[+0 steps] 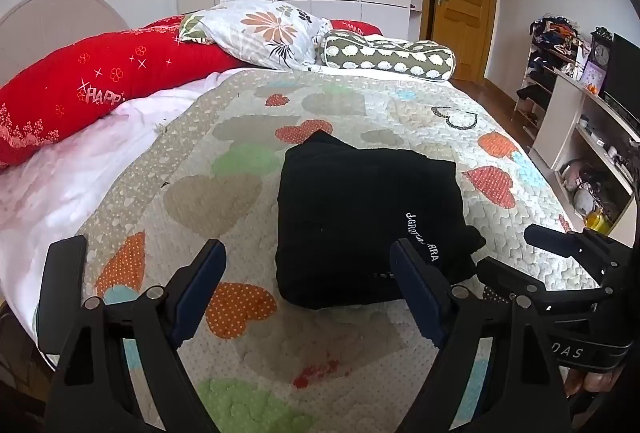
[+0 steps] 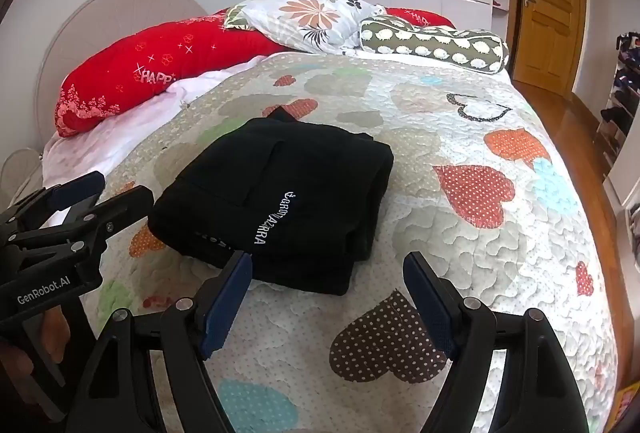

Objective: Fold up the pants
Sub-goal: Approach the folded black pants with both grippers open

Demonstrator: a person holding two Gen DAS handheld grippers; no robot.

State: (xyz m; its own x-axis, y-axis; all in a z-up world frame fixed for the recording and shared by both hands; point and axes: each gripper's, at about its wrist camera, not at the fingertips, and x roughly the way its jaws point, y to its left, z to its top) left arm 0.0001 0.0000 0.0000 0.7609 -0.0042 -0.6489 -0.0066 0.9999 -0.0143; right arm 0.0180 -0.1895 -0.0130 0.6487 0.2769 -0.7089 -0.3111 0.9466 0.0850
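Black pants (image 2: 276,201) lie folded in a compact block on the heart-print quilt (image 2: 460,233) of my bed, nearer its foot than the pillows. White lettering crosses the top layer. The block's near edge is stacked in visible layers; one corner juts from its far edge.

My left hand-held gripper (image 1: 308,285) hangs above the quilt with jaws spread wide, nothing between them; its right finger (image 1: 416,285) overlaps the pants' near right corner in the left wrist view, and I cannot tell if it touches. My right hand-held gripper (image 2: 328,297) is likewise wide and empty, just short of the pants' near edge, over a brown dotted heart.

Open quilt surrounds the pants on all sides, broadest to the right. A red bolster (image 1: 100,89), a floral pillow (image 1: 264,29) and a patterned roll cushion (image 1: 388,57) line the far end, well apart from the pants. White sheet (image 1: 52,185) shows along the left edge. Right of the bed, wooden floor (image 2: 568,121) runs to a door (image 2: 548,1).
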